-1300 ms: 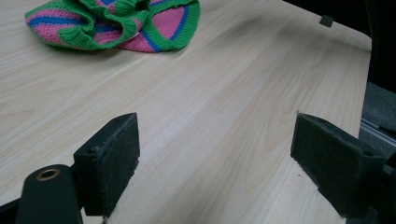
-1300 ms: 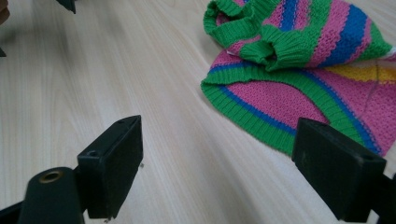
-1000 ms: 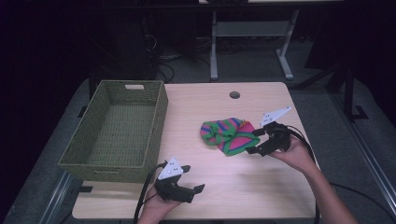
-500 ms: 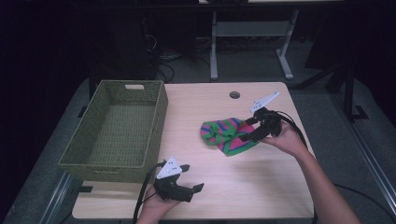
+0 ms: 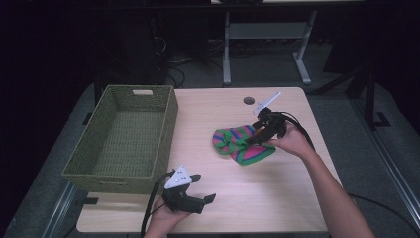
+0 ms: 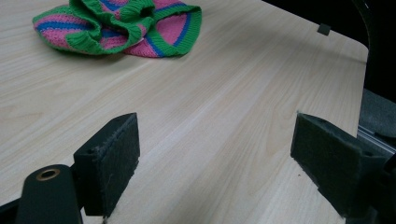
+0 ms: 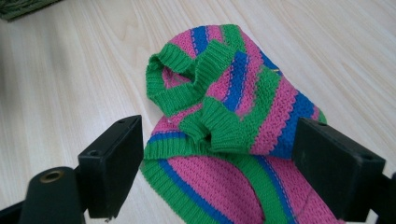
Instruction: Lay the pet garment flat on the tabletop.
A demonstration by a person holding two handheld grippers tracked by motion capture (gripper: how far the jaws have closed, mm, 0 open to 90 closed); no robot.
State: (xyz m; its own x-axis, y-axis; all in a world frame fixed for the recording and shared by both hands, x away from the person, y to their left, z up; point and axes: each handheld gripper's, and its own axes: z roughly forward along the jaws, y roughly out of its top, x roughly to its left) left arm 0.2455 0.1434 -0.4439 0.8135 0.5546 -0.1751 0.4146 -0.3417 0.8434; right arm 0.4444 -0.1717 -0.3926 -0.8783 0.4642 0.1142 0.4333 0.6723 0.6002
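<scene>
A crumpled knit garment [image 5: 242, 144] striped in green, pink and blue lies on the wooden table [image 5: 277, 188], right of centre. My right gripper [image 5: 253, 138] hovers over its right side, open, jaws spread wide above the knit [image 7: 233, 116] with nothing between them. My left gripper [image 5: 205, 189] rests near the table's front edge, open and holding nothing, pointing right; the garment [image 6: 119, 25] lies well beyond its jaws.
A green woven basket [image 5: 124, 139] with nothing in it stands along the left side of the table. A round cable hole [image 5: 248, 100] sits near the far edge. Bare wood stretches between the two grippers and along the front right.
My right gripper has moved away from the near-right edge, up and leftward over the garment. The left gripper has stayed put.
</scene>
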